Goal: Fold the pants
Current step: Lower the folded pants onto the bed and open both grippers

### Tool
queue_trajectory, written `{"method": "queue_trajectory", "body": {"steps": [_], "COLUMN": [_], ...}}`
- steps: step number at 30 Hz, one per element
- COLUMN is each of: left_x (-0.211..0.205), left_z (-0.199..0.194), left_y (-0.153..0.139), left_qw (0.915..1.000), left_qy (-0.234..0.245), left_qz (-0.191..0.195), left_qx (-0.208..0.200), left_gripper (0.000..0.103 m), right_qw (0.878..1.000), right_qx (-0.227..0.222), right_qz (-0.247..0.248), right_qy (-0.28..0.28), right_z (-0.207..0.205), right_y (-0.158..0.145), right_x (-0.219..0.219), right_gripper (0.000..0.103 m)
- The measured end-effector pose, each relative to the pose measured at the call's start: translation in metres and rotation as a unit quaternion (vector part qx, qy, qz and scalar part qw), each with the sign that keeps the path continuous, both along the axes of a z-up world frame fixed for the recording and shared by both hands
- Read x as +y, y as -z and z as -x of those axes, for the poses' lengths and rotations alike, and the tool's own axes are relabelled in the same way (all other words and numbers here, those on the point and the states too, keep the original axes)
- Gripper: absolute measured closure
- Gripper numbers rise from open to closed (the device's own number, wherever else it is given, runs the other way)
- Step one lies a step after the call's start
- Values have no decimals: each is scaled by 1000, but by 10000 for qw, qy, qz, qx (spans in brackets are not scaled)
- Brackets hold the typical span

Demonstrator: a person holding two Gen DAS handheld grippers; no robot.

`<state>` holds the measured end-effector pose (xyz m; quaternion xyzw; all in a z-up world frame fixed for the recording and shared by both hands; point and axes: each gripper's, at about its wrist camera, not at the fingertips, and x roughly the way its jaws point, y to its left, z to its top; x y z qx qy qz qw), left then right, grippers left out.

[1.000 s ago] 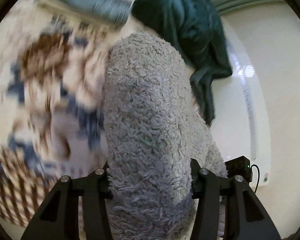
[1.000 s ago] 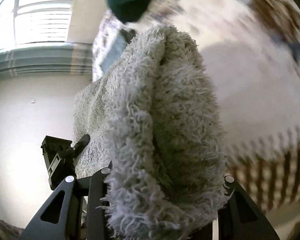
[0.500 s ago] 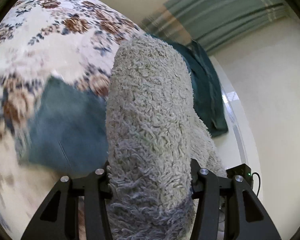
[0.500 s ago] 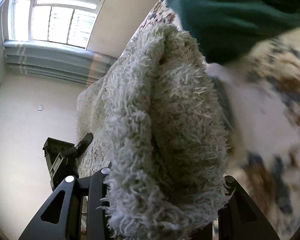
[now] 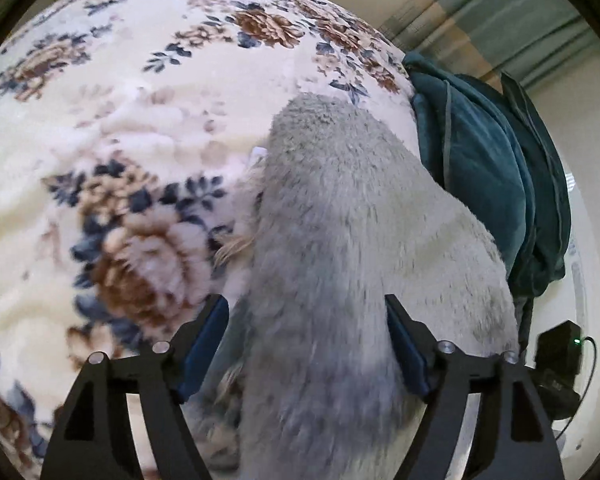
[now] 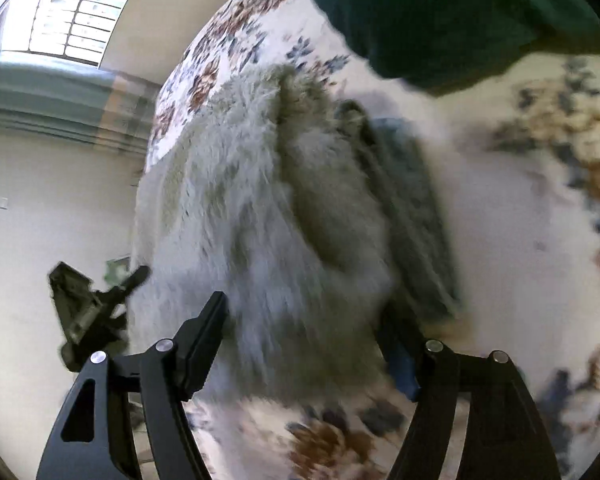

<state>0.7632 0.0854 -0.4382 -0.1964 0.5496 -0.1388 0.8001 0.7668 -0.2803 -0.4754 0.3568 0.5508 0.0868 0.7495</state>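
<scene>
Your left gripper (image 5: pixel 306 344) and right gripper (image 6: pixel 304 336) both stand spread with the fuzzy grey pants (image 5: pixel 352 264) loose between the 2 fingers, lying on the floral blanket (image 5: pixel 112 128), long axis running straight ahead from each, neither nearer.

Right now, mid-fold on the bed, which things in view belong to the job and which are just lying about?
Part of the job:
- grey fluffy pants, lying on the floral blanket
- left gripper, jaws spread either side of the pants
- right gripper, jaws spread likewise

Lying about:
- dark teal garment, heaped beside the pants
- folded blue-grey cloth, partly under the pants
</scene>
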Motion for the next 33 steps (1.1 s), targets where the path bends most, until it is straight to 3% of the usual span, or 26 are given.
{"method": "queue_trajectory", "body": {"steps": [1,2,3,7,9,15,17,19,20,21,23,27,33], "left_x": [1,0,1,0,1,-5,-12,-22,-26,-36,-52,-79,-112], "left_z": [8,16,19,23,22,56,69,83,88,98,112,144,196], "left_y": [-3,-6,-5,-9,-14,-40,-48,-60,-63,-74,-91,-133,-206], "left_qw": [10000,10000,10000,9998,9994,9946,9907,9879,9868,9844,9796,9714,9652], "left_qy": [-3,0,-10,-78,-189,-521,-602,-598,-576,-527,-407,-323,-269], "left_qz": [-18,-46,-64,-166,-224,-805,-1128,-1340,-1415,-1581,-1861,-2202,-2356], "left_qx": [-38,-57,-76,-107,-158,-408,-460,-509,-531,-558,-636,-827,-1106], "left_gripper": [27,27,27,27,27,27,27,27,26,14,4,4,4], "right_qw": [9999,9998,9995,9983,9981,9994,9975,9915,9855,9801,9634,9404,9238], "right_qx": [-70,-111,-121,-248,-306,329,371,242,190,136,-14,-256,-797], "right_qz": [5,-117,-242,-444,-461,102,556,1240,1650,1946,2655,3372,3737], "right_qy": [92,138,153,283,257,-87,-211,-296,-347,-369,-379,-362,-220], "right_z": [10,22,33,43,83,88,93,99,103,108,123,160,230], "right_y": [-3,-1,-2,-10,-11,8,-9,-36,-52,-66,-98,-156,-254], "right_x": [-2,-5,-5,-2,-21,-10,-7,-2,2,4,13,22,21], "right_gripper": [43,75,88,88,95,96,95,80,37,0,0,0,0]}}
